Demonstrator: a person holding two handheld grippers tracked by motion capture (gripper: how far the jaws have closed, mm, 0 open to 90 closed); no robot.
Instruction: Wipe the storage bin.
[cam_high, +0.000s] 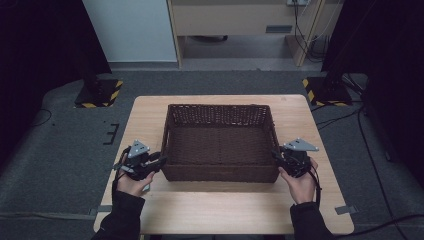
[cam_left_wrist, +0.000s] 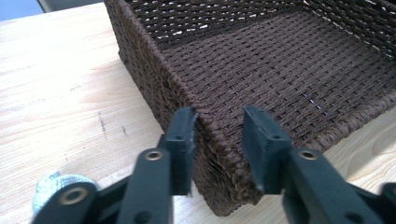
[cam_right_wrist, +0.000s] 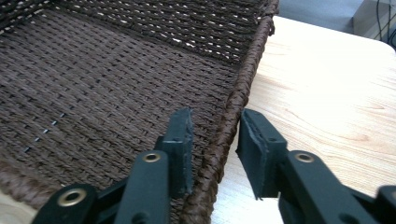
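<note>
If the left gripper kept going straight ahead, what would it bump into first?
Probably the brown woven basket itself. The left gripper already has its jaws on either side of the basket's side wall near a corner, so going on, that rim would likely run into the gripper's throat almost at once.

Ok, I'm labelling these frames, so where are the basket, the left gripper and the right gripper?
basket (cam_high: 220, 145), high view, woven floor.
left gripper (cam_left_wrist: 218, 133), left gripper view, midway between its fingertips, astride the basket's wall.
right gripper (cam_right_wrist: 215, 130), right gripper view, midway between its fingertips, astride the rim.

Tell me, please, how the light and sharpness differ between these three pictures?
High view: dim and soft, dark room edges, the basket a dark shape. Left gripper view: brighter, weave sharp, jaws close and slightly soft. Right gripper view: the table glares nearly white.
</note>
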